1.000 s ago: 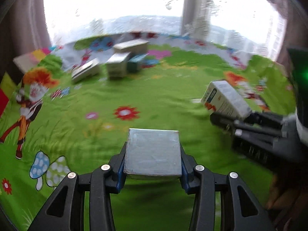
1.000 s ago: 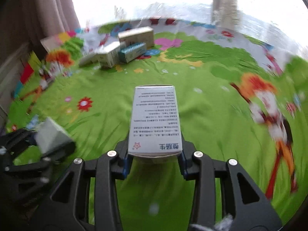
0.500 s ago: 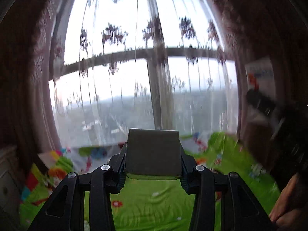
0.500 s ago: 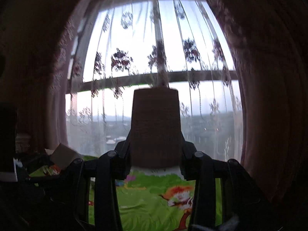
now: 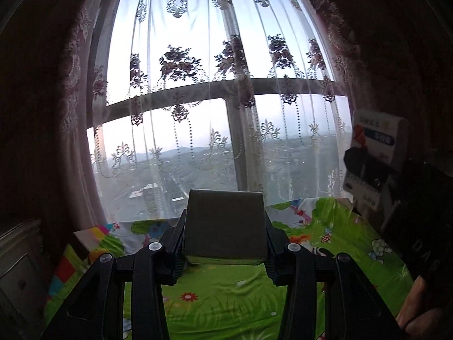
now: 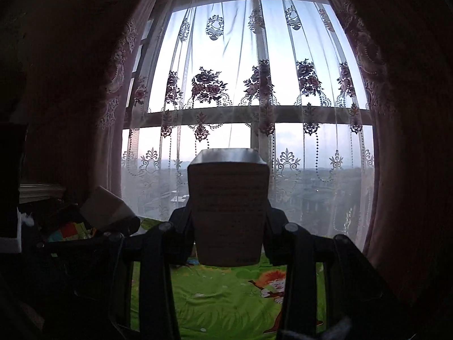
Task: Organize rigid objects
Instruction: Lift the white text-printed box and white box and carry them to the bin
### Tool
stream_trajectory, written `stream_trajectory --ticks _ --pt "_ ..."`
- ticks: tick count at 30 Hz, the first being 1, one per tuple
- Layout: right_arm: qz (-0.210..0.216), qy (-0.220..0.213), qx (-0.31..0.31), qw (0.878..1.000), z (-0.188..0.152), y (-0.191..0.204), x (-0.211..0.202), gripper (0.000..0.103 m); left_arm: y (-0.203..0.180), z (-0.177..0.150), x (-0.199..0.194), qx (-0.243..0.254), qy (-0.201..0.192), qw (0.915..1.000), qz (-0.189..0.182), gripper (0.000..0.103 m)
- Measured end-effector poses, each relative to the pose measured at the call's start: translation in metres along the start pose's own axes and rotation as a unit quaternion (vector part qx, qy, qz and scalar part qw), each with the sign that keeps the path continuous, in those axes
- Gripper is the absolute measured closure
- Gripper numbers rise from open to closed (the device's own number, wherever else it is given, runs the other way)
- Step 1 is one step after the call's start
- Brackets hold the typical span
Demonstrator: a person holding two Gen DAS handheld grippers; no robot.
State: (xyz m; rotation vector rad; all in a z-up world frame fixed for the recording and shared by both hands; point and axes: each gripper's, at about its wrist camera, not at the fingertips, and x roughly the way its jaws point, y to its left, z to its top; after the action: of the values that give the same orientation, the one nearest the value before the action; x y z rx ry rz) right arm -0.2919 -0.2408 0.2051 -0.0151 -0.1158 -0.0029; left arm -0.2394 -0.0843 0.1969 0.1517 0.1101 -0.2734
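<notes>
Both of our grippers have tipped up off the mat since a second ago, and now we're looking straight at the window. Our left gripper (image 5: 225,250) has its fingers (image 5: 177,250) clamped on the grey box (image 5: 225,226), which sits squarely between them, held in the air above the green cartoon mat (image 5: 226,297). Our right gripper (image 6: 229,235) is pinching the printed carton (image 6: 228,209) the same way, its long face toward the lens and dark against the light. From the left wrist view we catch that carton off to the right, white with red and blue print, well apart from the grey box. Beyond both, the lace curtain (image 5: 226,70) hangs across the window, with heavy drapes (image 6: 410,141) either side. A white cabinet (image 5: 19,257) stands at the mat's left edge.
</notes>
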Motion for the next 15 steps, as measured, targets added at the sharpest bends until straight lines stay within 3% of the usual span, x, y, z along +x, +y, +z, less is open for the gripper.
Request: stream_trajectory --ticks 7,15 --pt "0.026 0.01 -0.007 1.0 -0.002 0.014 0.002 0.06 0.023 -0.01 -0.012 -0.005 0.003 0.9996 0.028 0.058" --pt "0.101 0.009 -0.025 0.995 0.0 0.055 -0.002 0.06 0.069 -0.026 -0.045 -0.026 -0.003 0.9941 0.105 0.058"
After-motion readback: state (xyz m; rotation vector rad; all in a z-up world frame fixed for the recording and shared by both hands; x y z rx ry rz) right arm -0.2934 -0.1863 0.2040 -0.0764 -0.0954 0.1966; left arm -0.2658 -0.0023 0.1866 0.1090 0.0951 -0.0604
